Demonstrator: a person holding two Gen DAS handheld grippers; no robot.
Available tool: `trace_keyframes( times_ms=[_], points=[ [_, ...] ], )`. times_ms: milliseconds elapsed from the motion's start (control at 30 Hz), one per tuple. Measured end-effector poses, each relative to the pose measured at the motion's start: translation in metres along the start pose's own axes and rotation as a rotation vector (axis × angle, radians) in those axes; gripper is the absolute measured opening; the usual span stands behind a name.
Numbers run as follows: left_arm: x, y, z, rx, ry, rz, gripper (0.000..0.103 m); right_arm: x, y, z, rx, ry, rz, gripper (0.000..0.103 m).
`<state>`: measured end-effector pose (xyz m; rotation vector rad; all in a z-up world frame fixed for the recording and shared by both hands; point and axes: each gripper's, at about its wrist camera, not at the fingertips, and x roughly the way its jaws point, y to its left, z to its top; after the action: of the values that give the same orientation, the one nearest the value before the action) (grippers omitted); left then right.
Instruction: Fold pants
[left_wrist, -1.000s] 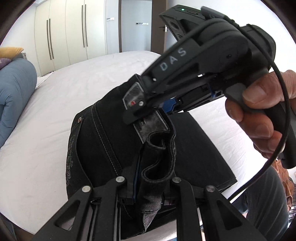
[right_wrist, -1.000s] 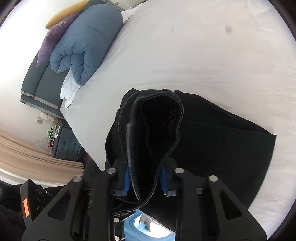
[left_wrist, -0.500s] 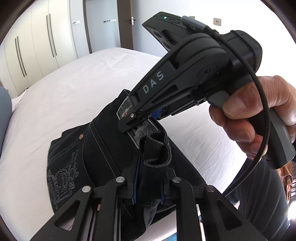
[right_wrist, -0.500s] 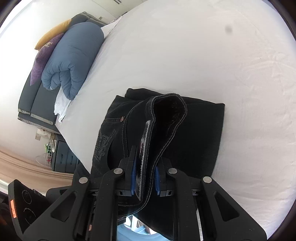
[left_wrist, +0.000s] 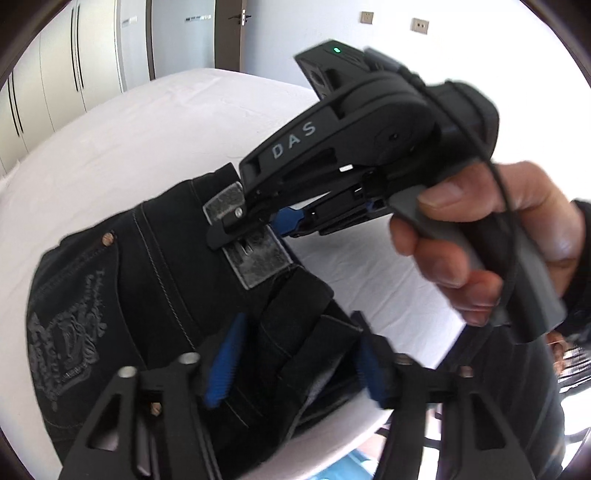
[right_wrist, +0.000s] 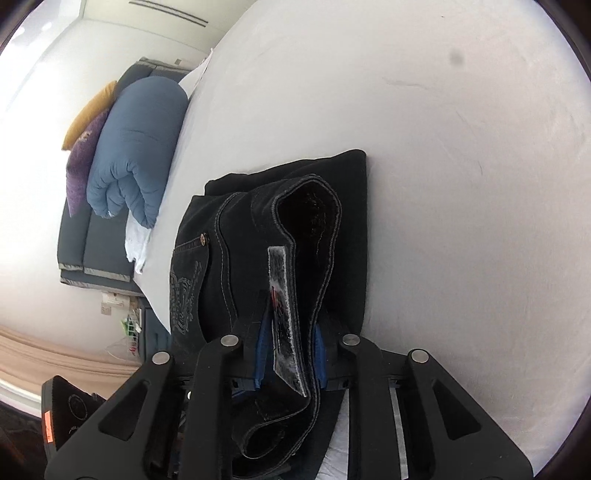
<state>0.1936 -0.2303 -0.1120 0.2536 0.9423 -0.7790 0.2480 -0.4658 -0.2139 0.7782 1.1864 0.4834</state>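
Observation:
Black jeans (left_wrist: 147, 280) lie folded on the white bed (left_wrist: 122, 147), embroidered back pocket facing up. My left gripper (left_wrist: 295, 354) is open, its blue pads spread either side of the waistband fold without pinching it. My right gripper (right_wrist: 290, 350) is shut on the waistband with its grey label patch (right_wrist: 286, 314), and it also shows in the left wrist view (left_wrist: 236, 225), held by a hand. The jeans (right_wrist: 280, 221) lie flat on the bed beyond the right fingers.
A rolled blue duvet (right_wrist: 136, 147) with purple and yellow cushions lies at the bed's head. White wardrobes (left_wrist: 74, 74) and a door stand beyond the bed. The bed's near edge (left_wrist: 369, 417) is just below the grippers.
My left gripper has opened and let go of the waistband. The jeans have come down flatter onto the bed. My right gripper still holds the waistband.

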Motion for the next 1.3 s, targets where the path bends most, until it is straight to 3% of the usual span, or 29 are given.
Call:
trace_keyframes(
  times_ms=[100, 267, 400, 467, 533, 567, 600, 667, 700, 767, 933, 1300],
  points=[
    [-0.027, 0.020, -0.005, -0.071, -0.035, -0.069, 0.074, -0.007, 0.000, -0.002, 0.017, -0.041, -0.004, 0.029],
    [-0.076, 0.083, -0.016, -0.202, -0.119, -0.041, 0.079, -0.037, 0.006, -0.001, 0.045, -0.124, -0.073, 0.044],
    [-0.082, 0.138, -0.022, -0.284, -0.117, 0.026, 0.079, -0.051, 0.037, 0.004, 0.005, -0.153, 0.117, 0.044],
    [-0.081, 0.162, -0.021, -0.306, -0.107, 0.031, 0.078, -0.042, 0.054, 0.004, -0.037, -0.132, 0.151, 0.043],
    [-0.075, 0.181, -0.013, -0.313, -0.079, 0.053, 0.066, -0.020, 0.063, 0.004, -0.053, -0.083, 0.127, 0.039],
    [-0.071, 0.181, -0.008, -0.313, -0.070, 0.053, 0.052, -0.009, 0.064, 0.004, -0.058, -0.056, 0.104, 0.031],
    [-0.064, 0.176, -0.001, -0.316, -0.055, 0.058, 0.033, 0.005, 0.060, 0.003, -0.047, -0.018, 0.072, 0.029],
    [-0.049, 0.194, 0.005, -0.339, -0.014, 0.080, 0.004, 0.037, 0.040, -0.004, 0.006, 0.057, -0.061, 0.000],
    [-0.044, 0.196, 0.007, -0.345, -0.008, 0.087, 0.004, 0.042, 0.031, -0.007, 0.022, 0.055, -0.065, 0.000],
    [-0.031, 0.199, 0.013, -0.333, 0.011, 0.111, 0.004, 0.045, 0.015, -0.012, 0.098, 0.024, 0.032, 0.000],
    [-0.014, 0.193, 0.039, -0.273, 0.031, 0.141, 0.004, 0.055, 0.032, -0.015, 0.045, 0.022, -0.046, 0.000],
    [-0.003, 0.191, 0.033, -0.264, 0.085, 0.194, 0.004, 0.045, 0.028, -0.016, 0.024, 0.019, -0.070, 0.000]
  ],
)
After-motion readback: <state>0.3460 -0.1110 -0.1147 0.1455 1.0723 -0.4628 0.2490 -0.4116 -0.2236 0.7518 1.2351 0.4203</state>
